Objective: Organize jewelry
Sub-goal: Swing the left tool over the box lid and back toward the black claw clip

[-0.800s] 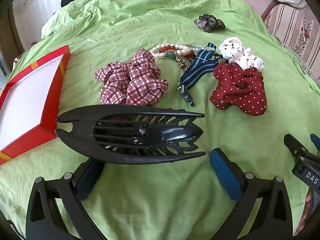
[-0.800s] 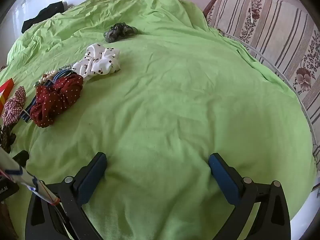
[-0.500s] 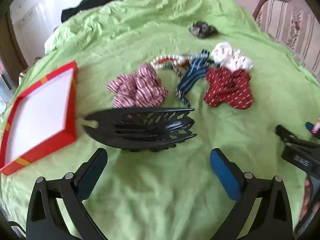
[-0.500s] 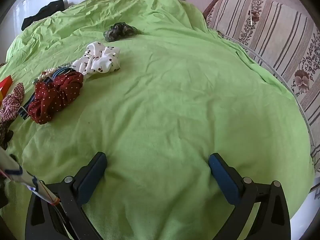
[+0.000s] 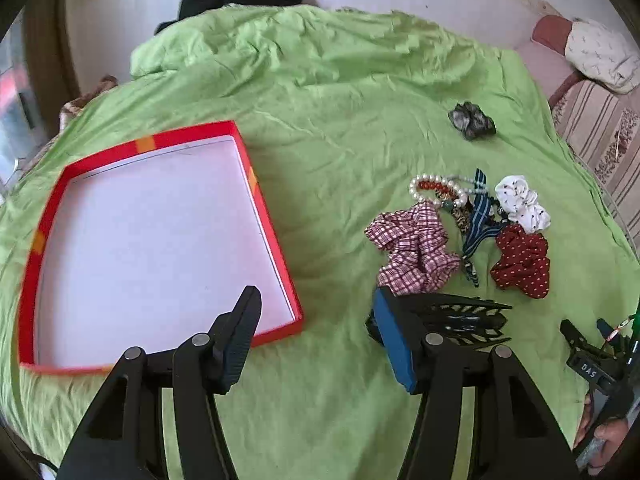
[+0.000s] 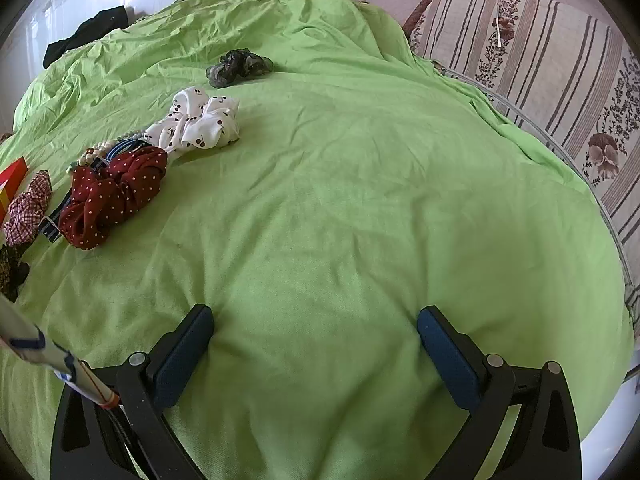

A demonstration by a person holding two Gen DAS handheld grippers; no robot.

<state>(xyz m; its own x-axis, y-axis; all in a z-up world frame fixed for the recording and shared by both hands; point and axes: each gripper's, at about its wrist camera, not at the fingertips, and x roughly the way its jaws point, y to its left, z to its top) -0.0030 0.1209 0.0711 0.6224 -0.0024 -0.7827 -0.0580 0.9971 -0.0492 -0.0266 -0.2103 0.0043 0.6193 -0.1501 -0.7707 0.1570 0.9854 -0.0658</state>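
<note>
left hand-held gripper (image 5: 320, 330): tilted down, part open, empty; red tray (image 5: 276, 236) ahead-left | right hand-held gripper (image 6: 316, 340): tilted down, wide open, empty over bed (image 6: 360, 200)

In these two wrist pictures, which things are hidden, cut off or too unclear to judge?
- Black hair claw clip, left wrist view: its near end is behind the left gripper's right finger; contact cannot be judged.
- Bead bracelets, same view: tangled together, count unclear.
- Red box, right wrist view: cut off by the left edge.
- Right gripper: open over bare green sheet.
</note>
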